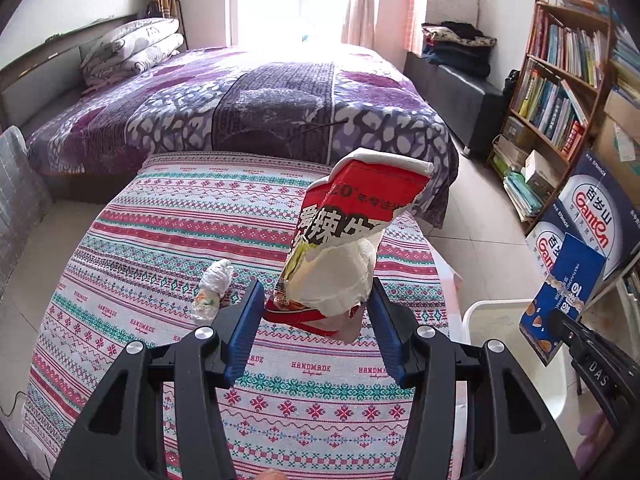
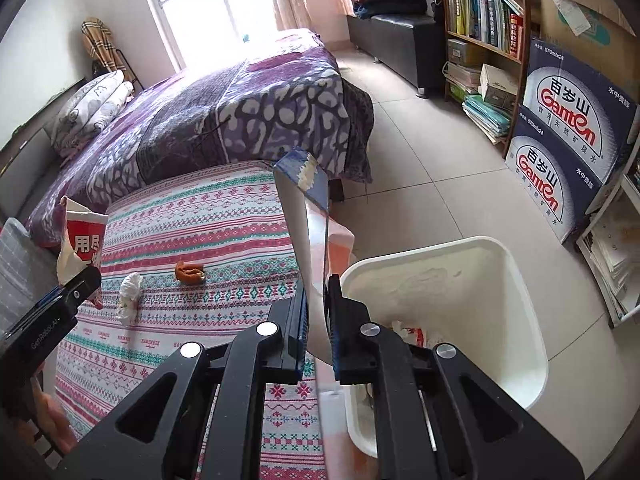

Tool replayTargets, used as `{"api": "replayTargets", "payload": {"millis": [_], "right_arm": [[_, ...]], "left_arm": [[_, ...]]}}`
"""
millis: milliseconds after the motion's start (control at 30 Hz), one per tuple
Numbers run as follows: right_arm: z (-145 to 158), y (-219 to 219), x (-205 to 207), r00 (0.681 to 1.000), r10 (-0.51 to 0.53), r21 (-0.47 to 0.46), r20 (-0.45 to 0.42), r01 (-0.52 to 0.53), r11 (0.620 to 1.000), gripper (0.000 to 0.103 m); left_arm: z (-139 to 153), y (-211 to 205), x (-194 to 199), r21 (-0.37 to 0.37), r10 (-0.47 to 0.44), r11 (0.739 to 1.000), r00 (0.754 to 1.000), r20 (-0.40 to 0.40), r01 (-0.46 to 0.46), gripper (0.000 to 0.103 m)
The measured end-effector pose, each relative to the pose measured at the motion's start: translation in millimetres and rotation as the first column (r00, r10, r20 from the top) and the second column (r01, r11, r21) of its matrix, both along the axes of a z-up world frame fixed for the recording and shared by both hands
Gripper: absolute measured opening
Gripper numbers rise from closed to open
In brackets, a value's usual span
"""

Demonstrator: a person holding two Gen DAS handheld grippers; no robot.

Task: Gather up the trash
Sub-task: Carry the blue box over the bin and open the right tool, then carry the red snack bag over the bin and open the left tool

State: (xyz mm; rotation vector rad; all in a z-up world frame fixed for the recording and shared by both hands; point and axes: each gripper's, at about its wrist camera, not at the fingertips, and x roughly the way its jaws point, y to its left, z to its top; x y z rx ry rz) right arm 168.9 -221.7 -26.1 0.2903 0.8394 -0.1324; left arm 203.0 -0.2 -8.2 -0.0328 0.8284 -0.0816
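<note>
Trash in both tongs: left tongs [image 1: 316, 312] clench red snack bag [image 1: 340, 240], right tongs [image 2: 318, 320] clamp blue carton [image 2: 306, 216] beside white bin [image 2: 452, 280], ready to drop.

Table under a striped patterned cloth [image 1: 168, 280], a crumpled tissue [image 1: 212, 290] and an orange peel [image 2: 190, 271] lying on it well apart, tiled floor [image 2: 432, 184] beside it carrying a white bin [image 2: 520, 280] and stacked water cartons [image 2: 568, 132]

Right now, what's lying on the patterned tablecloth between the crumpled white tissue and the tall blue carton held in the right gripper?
An orange peel scrap lies between the crumpled white tissue and the blue carton, shown in the right wrist view.
</note>
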Motion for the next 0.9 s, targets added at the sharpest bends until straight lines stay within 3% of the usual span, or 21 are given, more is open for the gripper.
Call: {"api": "replayTargets", "payload": {"millis": [267, 467, 700, 900], "right_arm": [[-10, -40, -7, 0.993, -0.106, 0.02, -0.057, 0.108, 0.994, 0.011], [-17, -70, -14, 0.976, -0.189, 0.021, -0.109, 0.192, 0.981, 0.021], [-16, -100, -32, 0.955, -0.279, -0.01, -0.106, 0.279, 0.96, 0.047], [-11, -126, -47, 0.937, -0.334, -0.038, -0.1, 0.332, 0.943, 0.06]], "left_arm": [[-4, -33, -2, -0.013, -0.075, 0.997, 0.997, -0.017, 0.075, 0.052], [-9, -68, -5, -0.019, -0.145, 0.989, 0.989, -0.031, 0.144, 0.052], [-15, -105, -11, -0.045, -0.216, 0.976, 0.975, -0.056, 0.213, 0.052], [-20, -138, -20, -0.068, -0.291, 0.956, 0.954, -0.074, 0.286, 0.052]]}}
